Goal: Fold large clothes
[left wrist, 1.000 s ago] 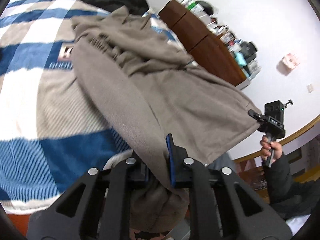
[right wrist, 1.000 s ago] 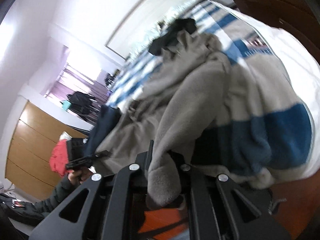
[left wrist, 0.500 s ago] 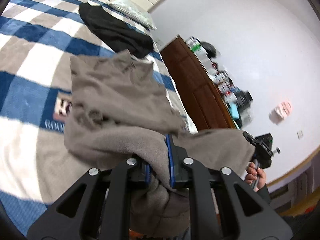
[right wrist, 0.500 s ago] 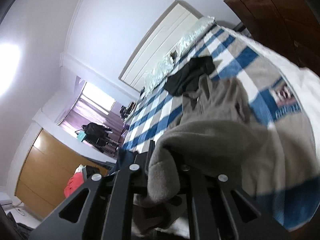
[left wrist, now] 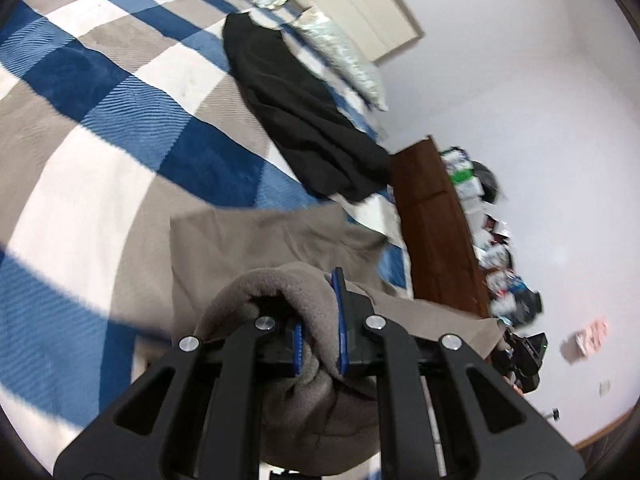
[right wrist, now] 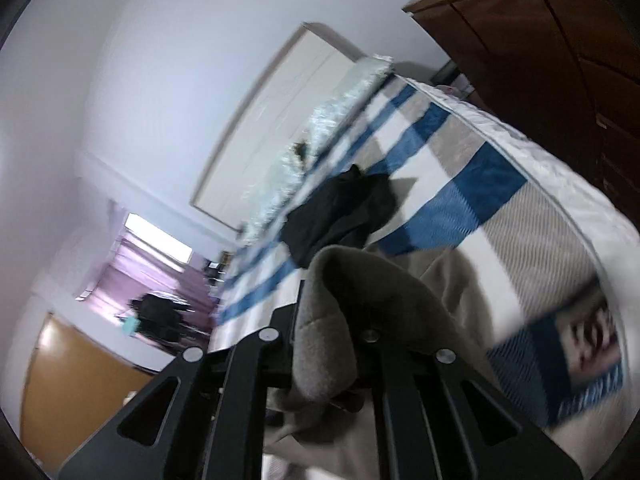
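A large grey-brown fleece garment lies on the bed, its near edge lifted and carried over the rest. My left gripper is shut on a bunched fold of it; the blue pads press the fleece from both sides. In the right wrist view the same grey garment drapes over my right gripper, which is shut on another part of the edge, the fabric hiding its pads. The right gripper's body shows at the far right of the left wrist view, with the cloth stretched between the two.
The bed has a blue, white and tan checked blanket. A black garment lies beyond the grey one, near the pillows. A dark wooden dresser with clutter on top stands beside the bed. A wardrobe stands across the room.
Both grippers have swept toward the head of the bed with the garment's edge, laying it over the rest. The black garment and pillows now sit much nearer in both views.
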Demonstrator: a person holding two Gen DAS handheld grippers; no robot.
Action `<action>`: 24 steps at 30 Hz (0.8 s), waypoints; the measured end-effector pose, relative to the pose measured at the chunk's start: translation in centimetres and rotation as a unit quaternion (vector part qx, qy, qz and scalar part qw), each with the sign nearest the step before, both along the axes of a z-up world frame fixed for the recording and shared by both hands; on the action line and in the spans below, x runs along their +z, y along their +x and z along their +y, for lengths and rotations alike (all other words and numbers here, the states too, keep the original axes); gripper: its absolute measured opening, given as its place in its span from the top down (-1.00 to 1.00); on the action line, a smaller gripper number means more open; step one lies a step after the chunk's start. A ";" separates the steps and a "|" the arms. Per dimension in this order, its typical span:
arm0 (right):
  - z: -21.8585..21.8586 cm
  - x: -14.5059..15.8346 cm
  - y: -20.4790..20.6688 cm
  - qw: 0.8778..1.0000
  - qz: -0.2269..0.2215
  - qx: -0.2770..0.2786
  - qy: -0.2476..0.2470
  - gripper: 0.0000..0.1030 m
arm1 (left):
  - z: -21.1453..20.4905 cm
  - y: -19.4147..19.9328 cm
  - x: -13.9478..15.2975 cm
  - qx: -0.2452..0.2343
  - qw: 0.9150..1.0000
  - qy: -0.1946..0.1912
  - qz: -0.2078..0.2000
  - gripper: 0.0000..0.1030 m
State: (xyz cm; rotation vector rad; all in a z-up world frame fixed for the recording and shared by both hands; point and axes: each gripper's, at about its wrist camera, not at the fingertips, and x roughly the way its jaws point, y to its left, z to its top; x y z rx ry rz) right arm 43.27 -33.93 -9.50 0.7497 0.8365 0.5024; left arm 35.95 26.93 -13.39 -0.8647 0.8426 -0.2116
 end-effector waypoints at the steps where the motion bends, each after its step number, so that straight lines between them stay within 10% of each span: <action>1: 0.5 -1.0 1.7 1.000 0.009 0.002 -0.011 0.80 | 0.3 1.2 -0.6 0.000 1.000 0.002 0.005 0.77; 10: 5.2 -10.2 15.7 0.990 0.093 0.020 -0.104 0.81 | 2.7 14.2 -10.2 0.002 0.993 0.034 0.115 0.77; 18: 5.9 -16.3 18.5 0.980 0.150 0.044 -0.126 0.70 | 1.4 16.3 -12.7 -0.051 0.985 0.090 0.137 0.73; 21: 5.3 -14.9 17.0 0.982 0.137 0.047 -0.119 0.23 | 1.2 15.1 -11.2 -0.075 0.983 0.112 0.121 0.54; 23: 5.4 -12.7 15.8 0.982 0.117 0.063 -0.131 -0.62 | 1.2 13.9 -10.0 -0.088 0.982 0.117 0.121 0.35; 24: 5.9 -11.0 14.8 0.981 0.094 0.082 -0.149 -0.62 | 1.1 13.3 -9.5 -0.091 0.981 0.120 0.122 0.23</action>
